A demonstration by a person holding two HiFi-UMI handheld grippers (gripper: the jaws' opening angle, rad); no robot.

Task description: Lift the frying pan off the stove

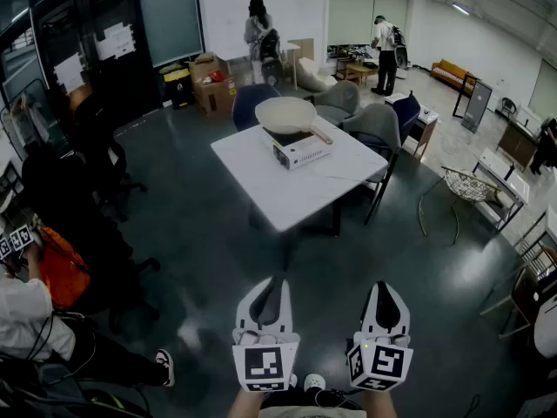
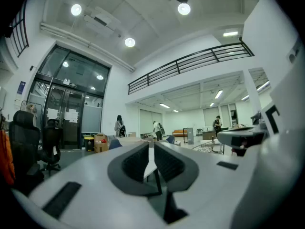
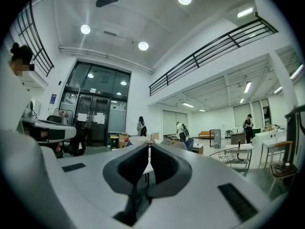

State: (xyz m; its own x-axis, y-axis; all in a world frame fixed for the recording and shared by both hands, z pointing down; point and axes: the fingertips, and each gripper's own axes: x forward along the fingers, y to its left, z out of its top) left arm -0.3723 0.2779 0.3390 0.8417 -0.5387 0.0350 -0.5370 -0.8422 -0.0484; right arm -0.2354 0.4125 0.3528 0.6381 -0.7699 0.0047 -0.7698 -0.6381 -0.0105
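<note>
Both claws are held low at the near edge of the head view, side by side and close together, each with its marker cube toward the person and its jaws pointing away toward the far side of the room. The left claw (image 1: 275,280) has its jaws drawn together with nothing between them. The right claw (image 1: 384,286) is likewise closed and empty; each claw's own view shows the dark pads meeting at the tips. Neither claw touches anything.

The frying pan (image 1: 285,114) sits on the stove (image 1: 300,151), well apart from both claws. Its handle (image 1: 320,134) points to the near right. The stove stands toward the far side of a white bench (image 1: 287,194), which is set cornerwise to the viewer with one corner nearest.

Open dark floor (image 1: 200,259) lies between the claws and the bench's near corner. A grey chair (image 1: 376,129) stands against the bench's right side and a blue chair (image 1: 248,101) at its far left. A black office chair (image 1: 100,168) stands to the left, clear of the bench. A wire chair (image 1: 466,184) stands to the right. Cardboard boxes (image 1: 211,85) sit beyond, near the far wall.
</note>
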